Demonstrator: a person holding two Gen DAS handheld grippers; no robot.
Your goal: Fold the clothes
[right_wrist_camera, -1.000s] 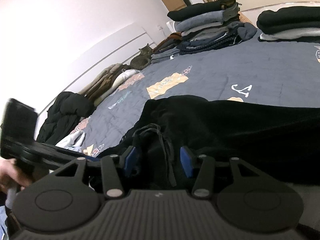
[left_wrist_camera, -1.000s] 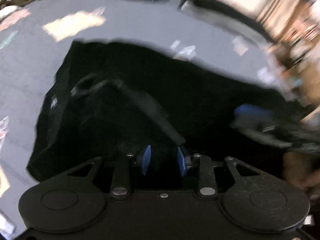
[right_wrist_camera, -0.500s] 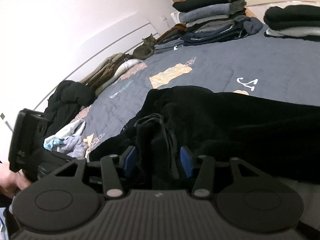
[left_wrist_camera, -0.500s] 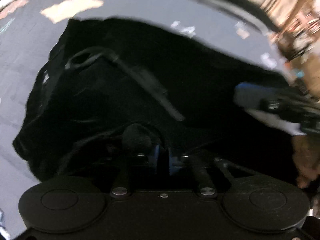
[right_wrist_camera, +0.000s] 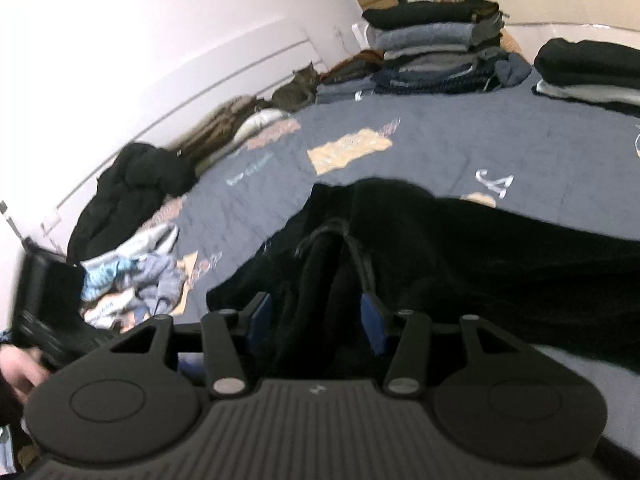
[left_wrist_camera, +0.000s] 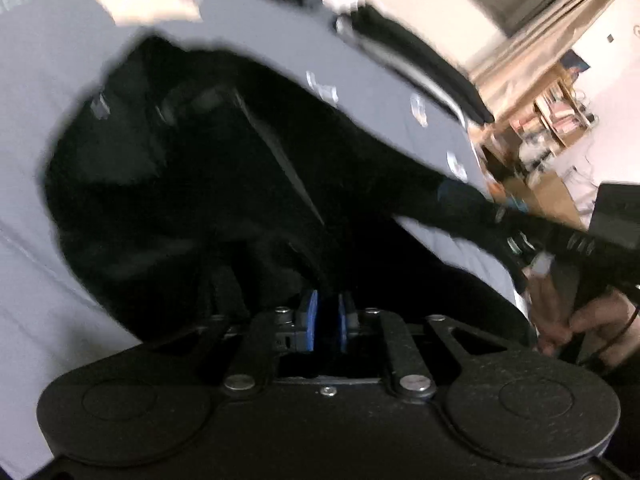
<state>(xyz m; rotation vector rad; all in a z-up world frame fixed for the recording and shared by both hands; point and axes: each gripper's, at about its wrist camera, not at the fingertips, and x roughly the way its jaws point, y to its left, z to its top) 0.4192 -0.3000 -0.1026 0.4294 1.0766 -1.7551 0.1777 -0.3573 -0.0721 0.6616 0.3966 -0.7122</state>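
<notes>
So there's a black garment (left_wrist_camera: 224, 184) spread over a blue-grey bedspread (right_wrist_camera: 500, 148), bunched up at the near edge of the bed where both grippers are working. The left gripper (left_wrist_camera: 328, 320) has its blue pads nearly together, with a fold of the black cloth pinched between them, so it's clamped on the garment. The left view is pretty blurry, hard to make out more than the dark mass and a drawstring-like strip running across it.

The right gripper (right_wrist_camera: 316, 320) has its pads wide apart, and a ridge of the same black cloth runs up between them without being squeezed. A cord loop sits just past the pads.

Further back on the bedspread: two stacks of folded clothes (right_wrist_camera: 436, 52) by the far edge, a cat (right_wrist_camera: 298, 90) near the wall, a black heap (right_wrist_camera: 136, 184) on the left side and a small pile of light blue laundry (right_wrist_camera: 132, 272) beside it. A hand (left_wrist_camera: 576, 320) shows at the right in the left view.
</notes>
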